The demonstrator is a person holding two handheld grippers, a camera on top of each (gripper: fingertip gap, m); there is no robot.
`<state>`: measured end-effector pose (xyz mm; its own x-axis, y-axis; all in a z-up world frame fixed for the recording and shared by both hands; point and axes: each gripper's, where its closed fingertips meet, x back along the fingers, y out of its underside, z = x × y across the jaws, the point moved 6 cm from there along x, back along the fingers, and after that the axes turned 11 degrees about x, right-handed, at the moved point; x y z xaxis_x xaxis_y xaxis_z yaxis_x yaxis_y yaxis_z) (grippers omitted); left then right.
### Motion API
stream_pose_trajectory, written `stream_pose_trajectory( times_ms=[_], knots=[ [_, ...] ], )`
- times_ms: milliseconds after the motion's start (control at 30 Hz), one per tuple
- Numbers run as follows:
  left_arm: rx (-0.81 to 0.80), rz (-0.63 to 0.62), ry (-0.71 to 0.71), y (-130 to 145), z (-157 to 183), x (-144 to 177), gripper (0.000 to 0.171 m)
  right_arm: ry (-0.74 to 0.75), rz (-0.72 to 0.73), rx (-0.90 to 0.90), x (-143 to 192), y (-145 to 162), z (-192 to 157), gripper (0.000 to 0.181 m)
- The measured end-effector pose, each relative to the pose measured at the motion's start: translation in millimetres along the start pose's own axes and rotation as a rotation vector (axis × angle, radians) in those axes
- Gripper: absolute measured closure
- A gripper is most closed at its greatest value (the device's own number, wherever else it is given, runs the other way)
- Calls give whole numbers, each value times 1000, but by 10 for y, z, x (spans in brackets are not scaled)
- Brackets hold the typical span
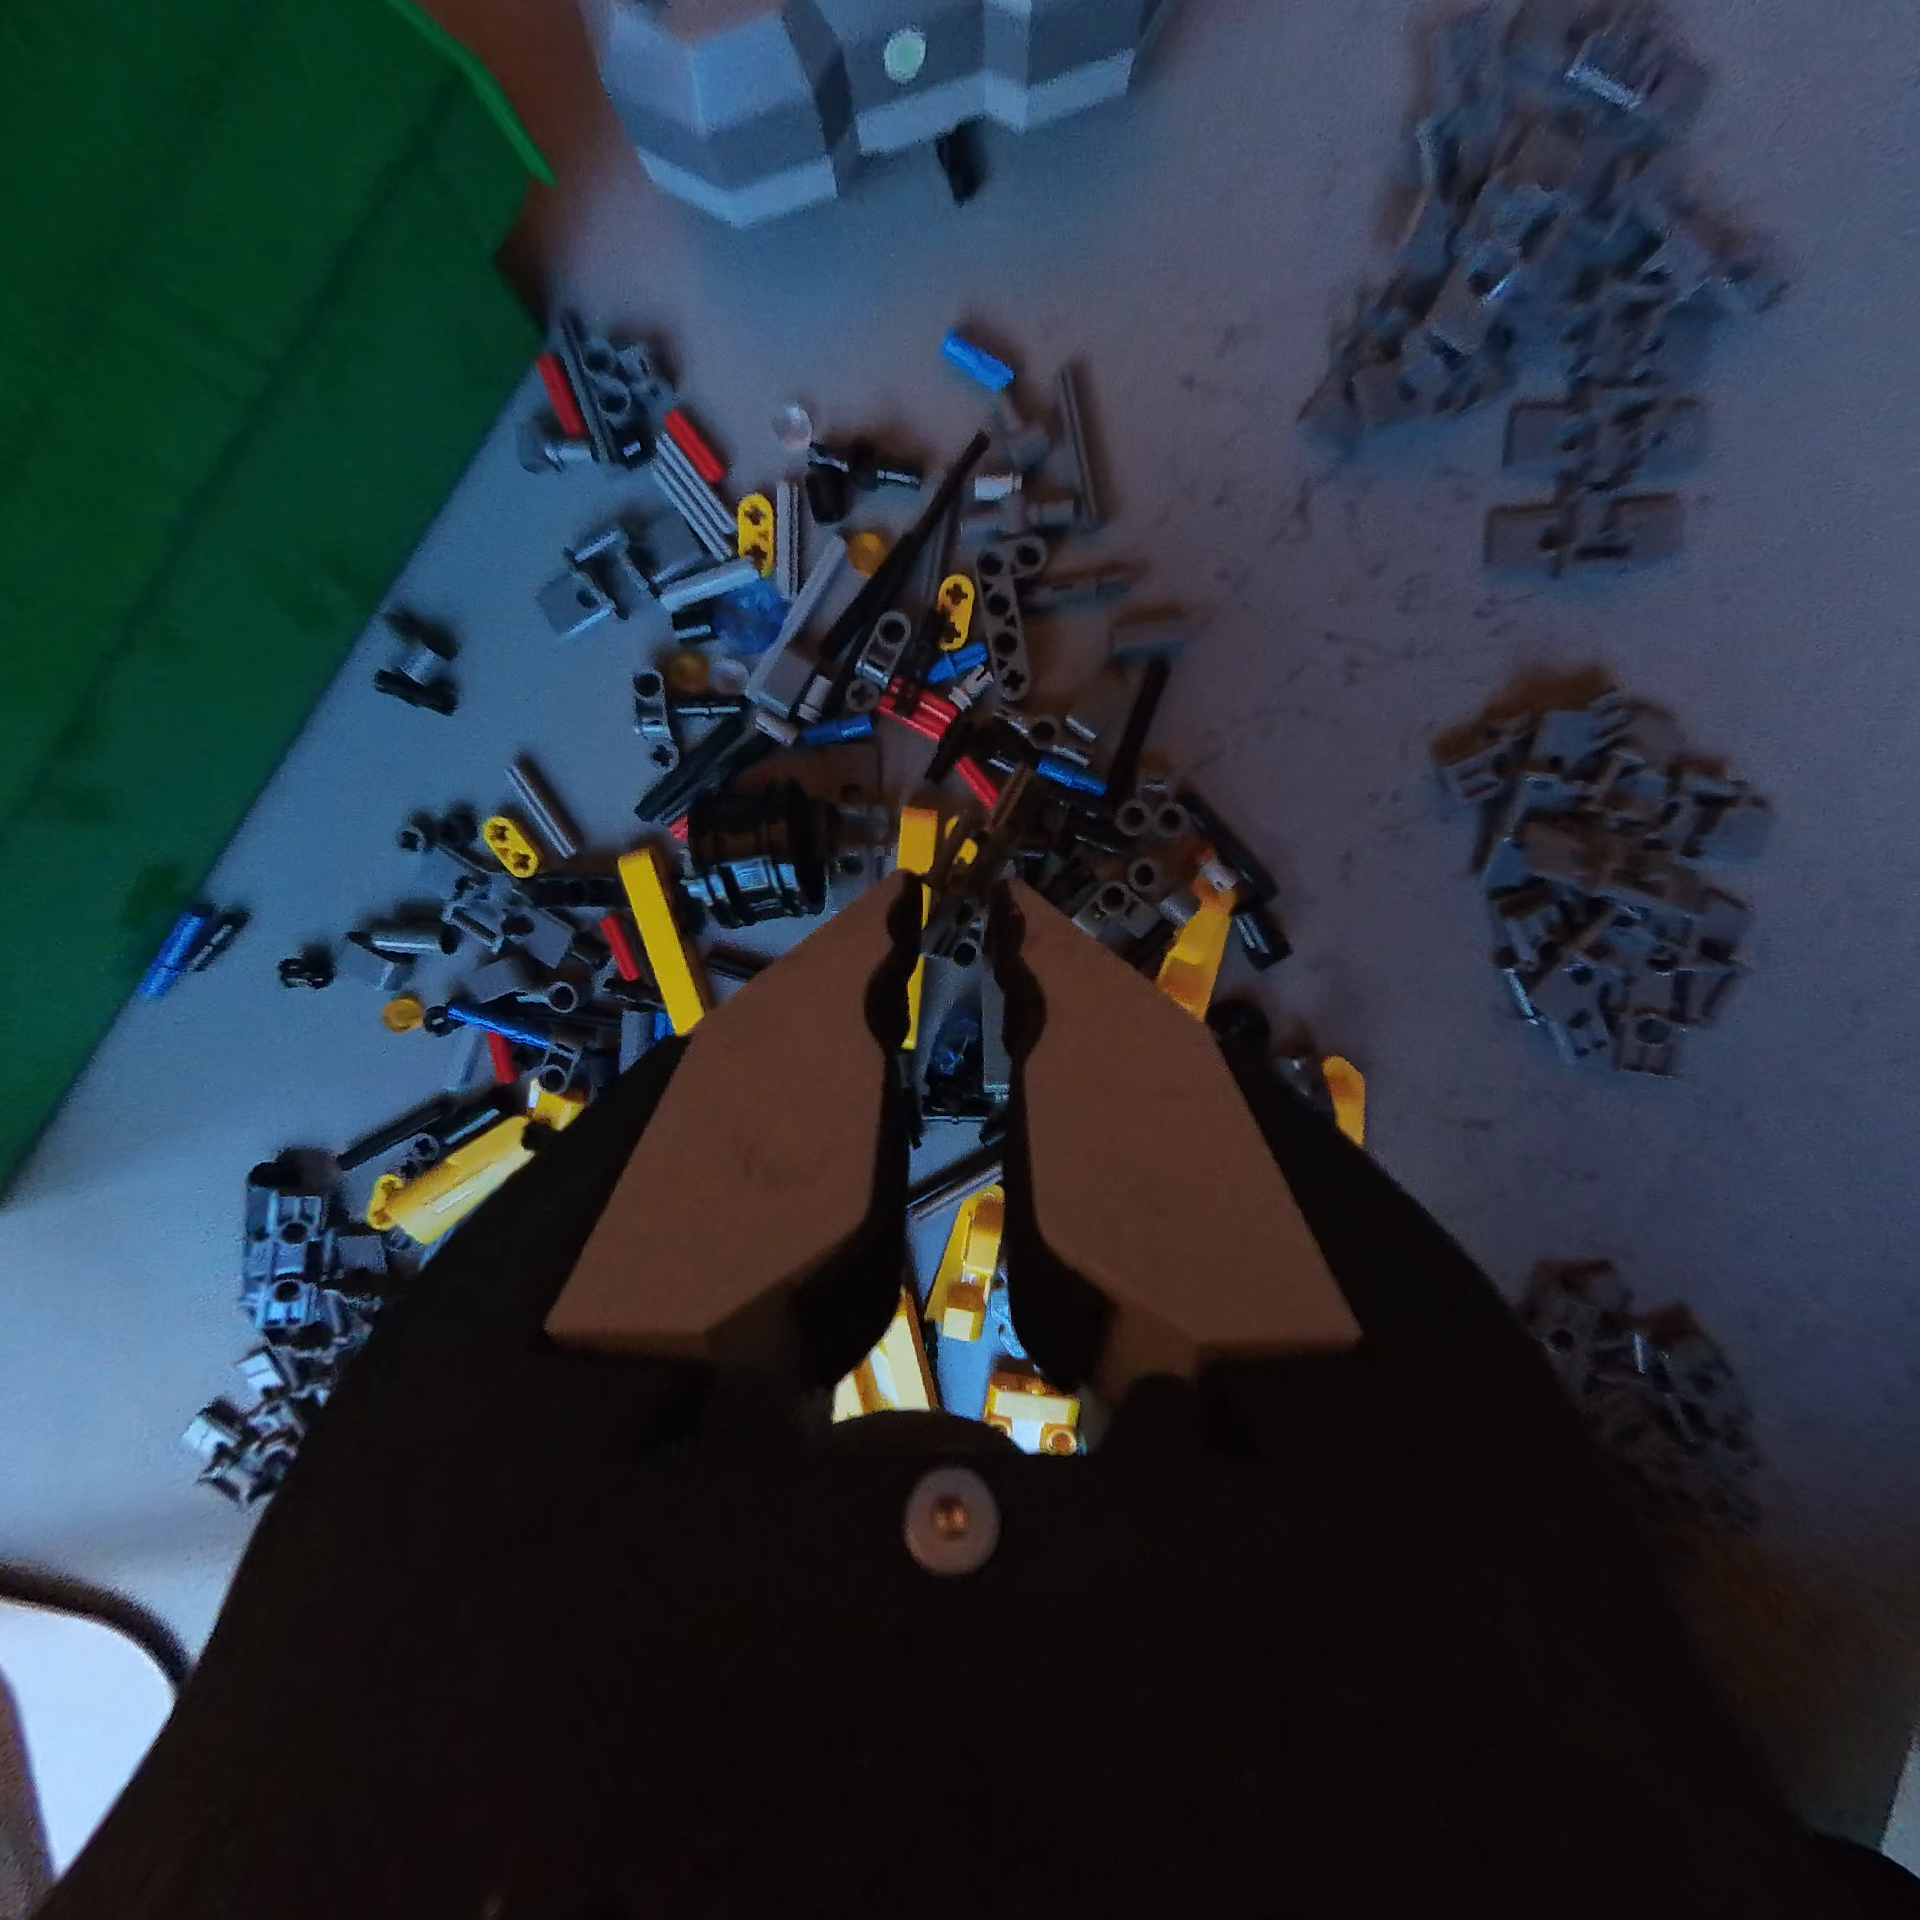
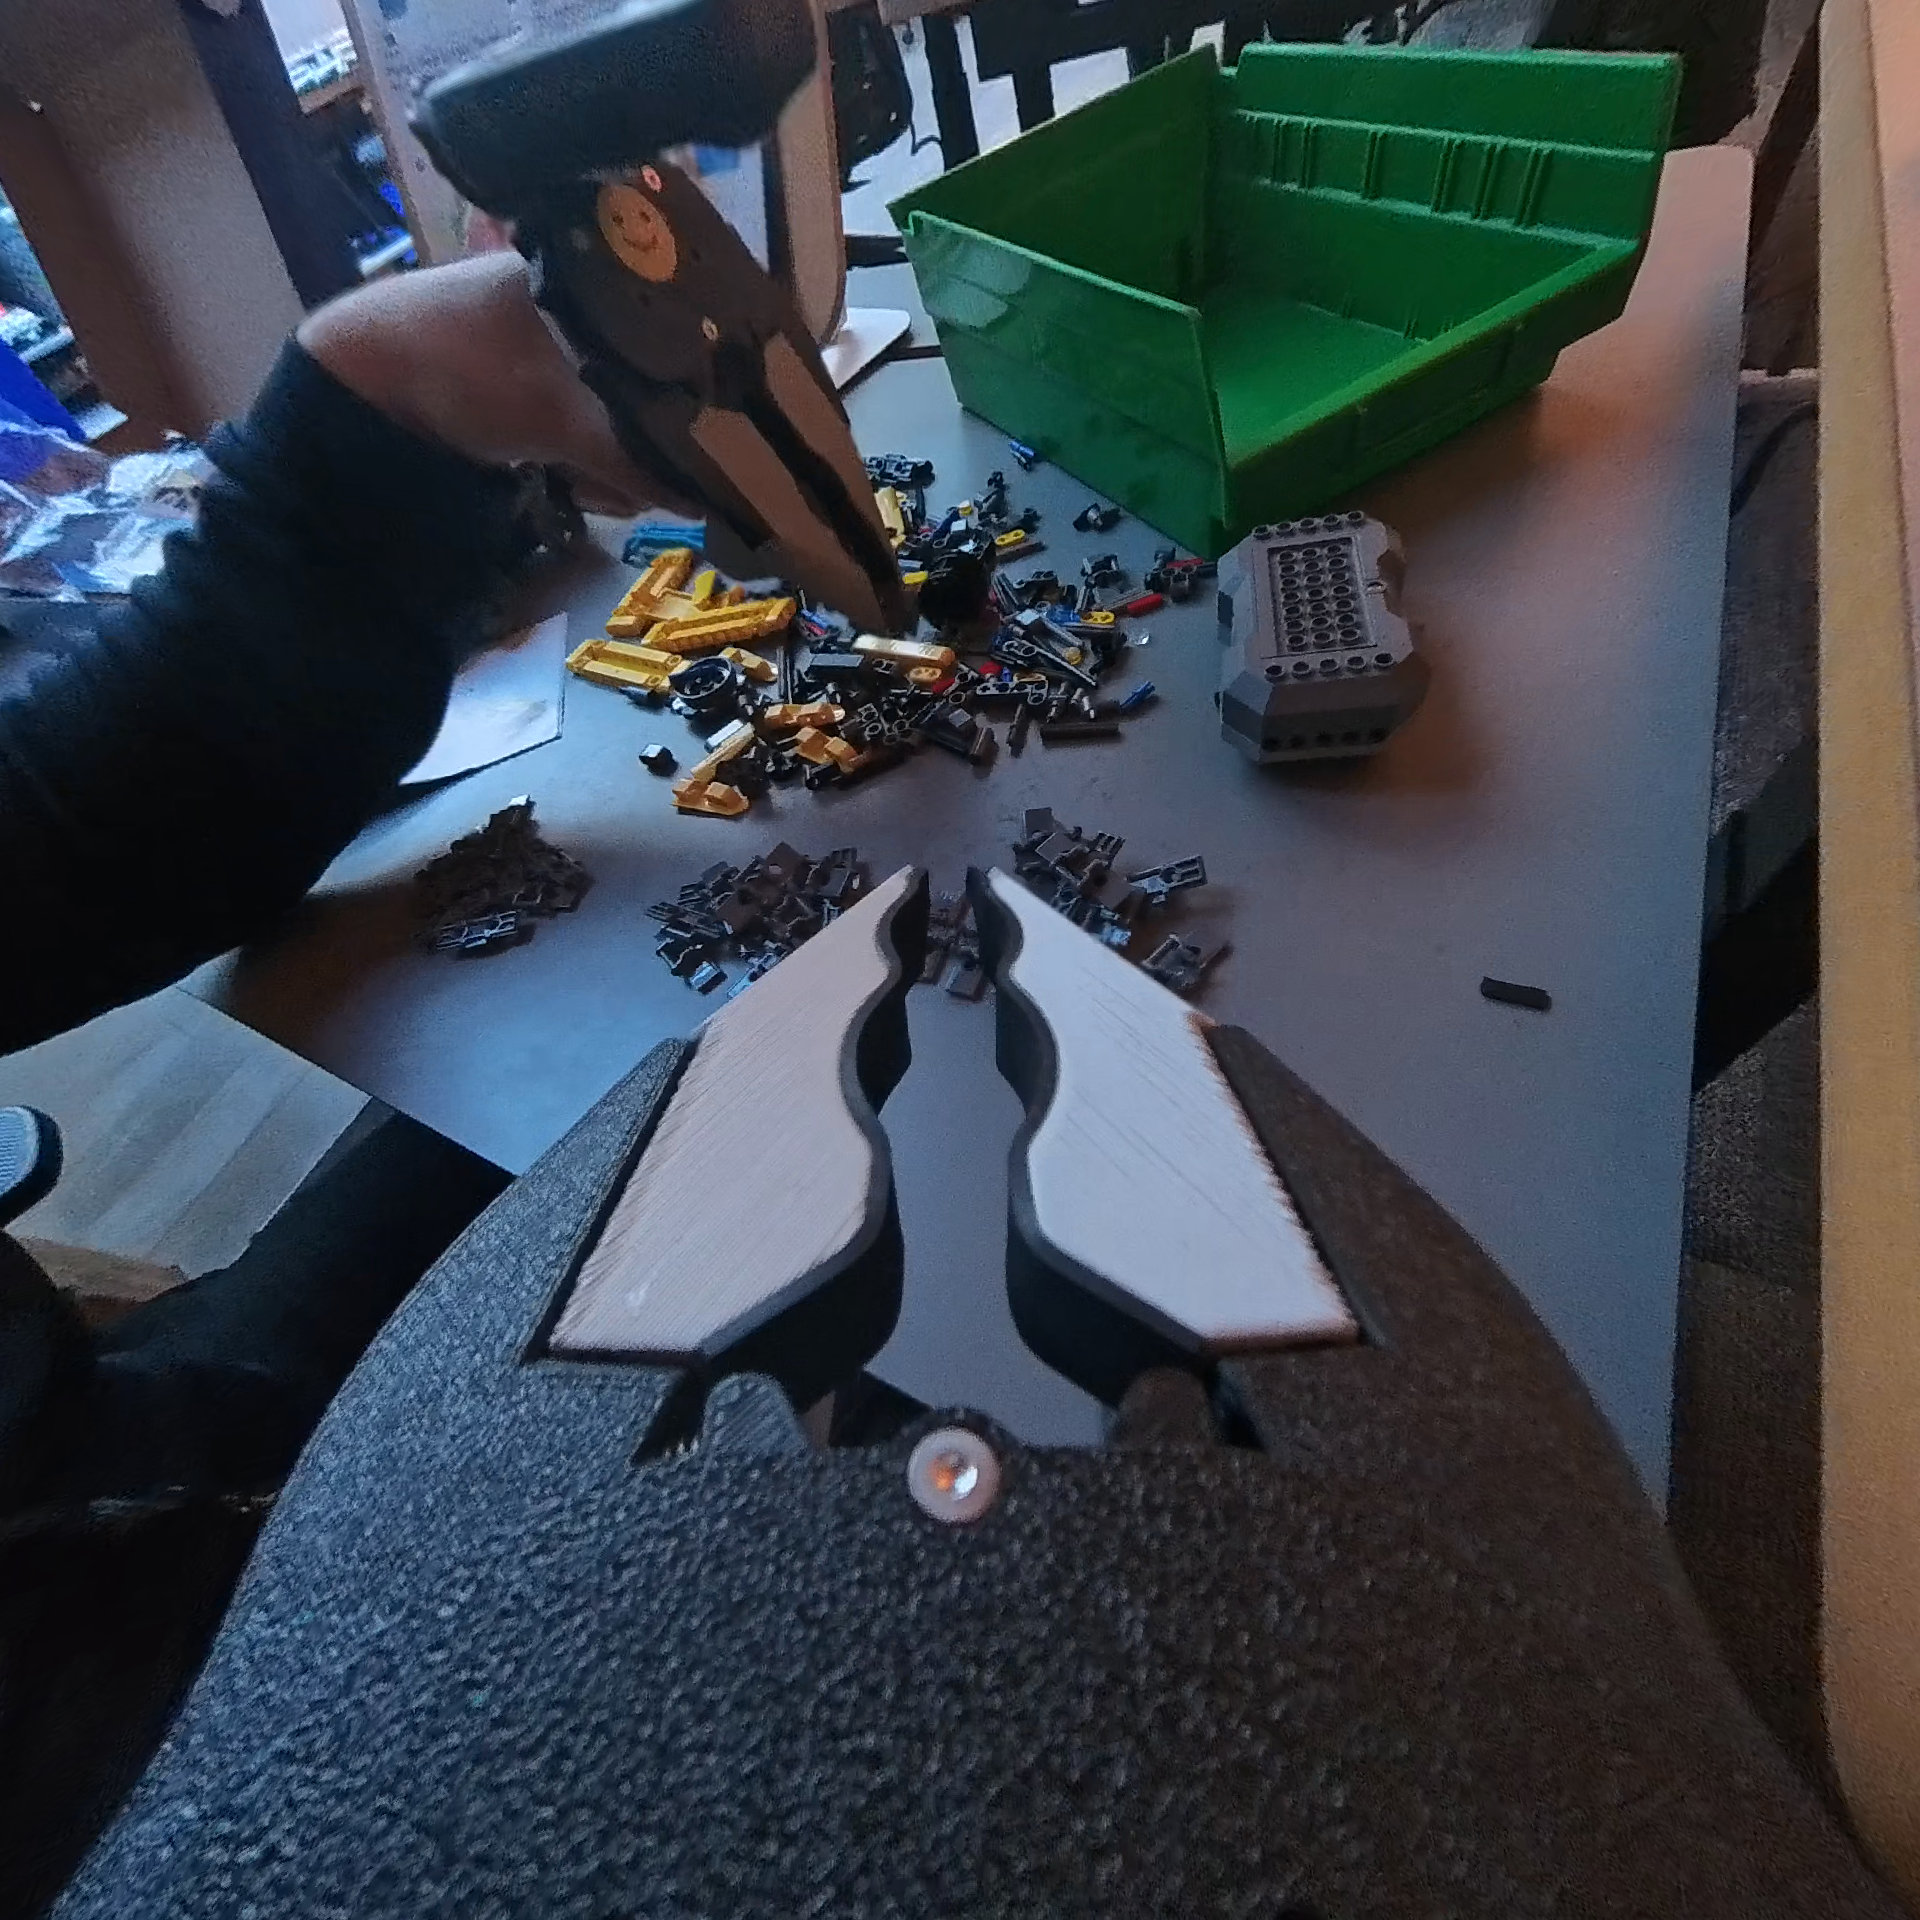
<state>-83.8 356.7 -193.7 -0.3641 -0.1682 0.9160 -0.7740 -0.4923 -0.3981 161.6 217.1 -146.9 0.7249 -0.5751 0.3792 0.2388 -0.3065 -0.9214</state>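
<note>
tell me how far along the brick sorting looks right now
Done, apparently: several small heaps of grey pieces lie apart from the mixed pile. In hand: the left tongs have their tips down in that pile, nearly closed around a thin dark rod. The right tongs hang slightly open, holding nothing. Left: most of the mixed pile; the green bin looks empty.

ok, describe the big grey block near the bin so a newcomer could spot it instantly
Start at the green bin at the table's far end. Just in front of it, right of the mixed pile of loose parts, sits the grey block. It is by far the largest single piece, chunky with angled corners and a studded top, unlike the small scattered bits.
</note>
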Motion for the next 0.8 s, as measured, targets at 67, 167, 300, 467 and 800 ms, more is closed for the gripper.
stream_pose_trajectory(
  times_ms=[67,167,300,467,800],
  knots=[
    [-37,39,1,-48,58,101,162,-23,-12,-12,-44,12,-31,173],
    [-216,169,94,-171,421,298,163,-81,-9,-29,-160,-31,-133,170],
    [-377,289,208,-318,943,504,162,-117,6,42,-327,-217,-328,167],
    [-490,369,312,-371,1341,649,163,-97,-14,123,-389,-295,-490,166],
    [-543,320,309,-396,1567,508,165,-113,-6,115,-307,-276,-639,176]
  ],
)
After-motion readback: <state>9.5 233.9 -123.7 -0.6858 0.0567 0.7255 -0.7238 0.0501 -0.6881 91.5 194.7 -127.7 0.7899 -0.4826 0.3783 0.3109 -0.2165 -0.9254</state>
